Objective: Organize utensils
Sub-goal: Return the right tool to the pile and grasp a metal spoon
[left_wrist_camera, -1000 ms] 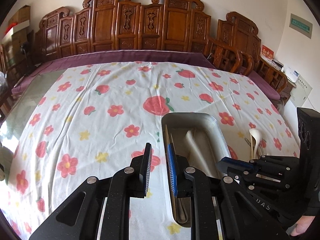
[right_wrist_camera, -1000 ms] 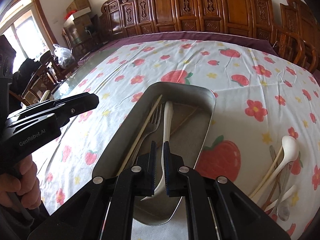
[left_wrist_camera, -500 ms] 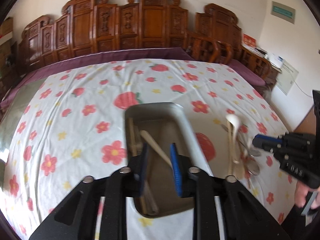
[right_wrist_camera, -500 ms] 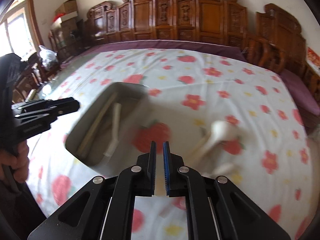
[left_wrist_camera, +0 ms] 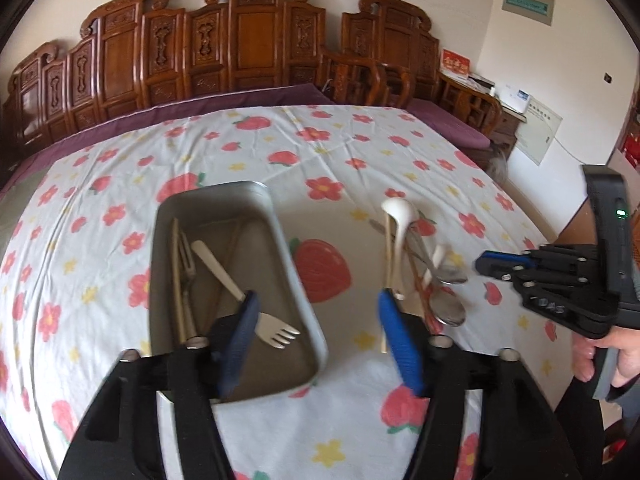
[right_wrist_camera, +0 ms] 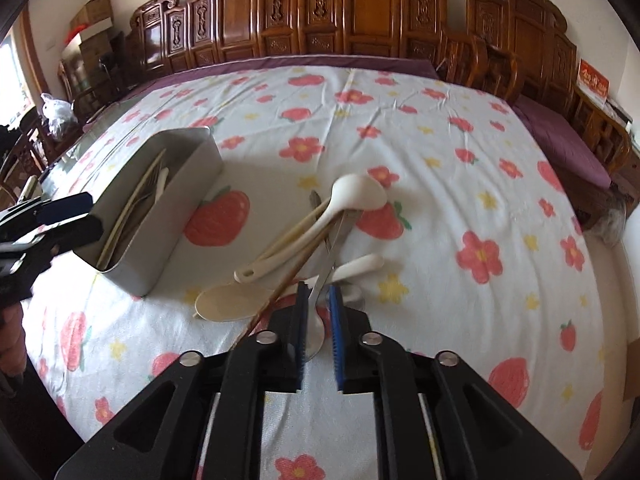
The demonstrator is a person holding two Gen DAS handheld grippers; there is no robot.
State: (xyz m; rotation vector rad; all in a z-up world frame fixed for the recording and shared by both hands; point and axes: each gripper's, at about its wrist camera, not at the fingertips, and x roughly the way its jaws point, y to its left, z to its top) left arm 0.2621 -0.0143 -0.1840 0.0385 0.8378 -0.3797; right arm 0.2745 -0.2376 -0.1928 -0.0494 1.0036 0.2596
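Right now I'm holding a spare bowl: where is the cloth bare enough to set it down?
Bare cloth lies beyond the metal tray and utensil pile, toward the carved chairs, and right of the pile. The strip between tray and pile is narrow. The right gripper crowds the pile's near end.

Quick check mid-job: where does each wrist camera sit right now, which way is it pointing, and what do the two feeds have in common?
Left wrist: sits on the left gripper, facing across the floral tablecloth over the grey metal tray; right gripper and a hand show at right.
Right wrist: sits on the right gripper, low over the loose utensil pile; left gripper shows at left.
Shared: tray, pile, tablecloth, carved wooden chairs.
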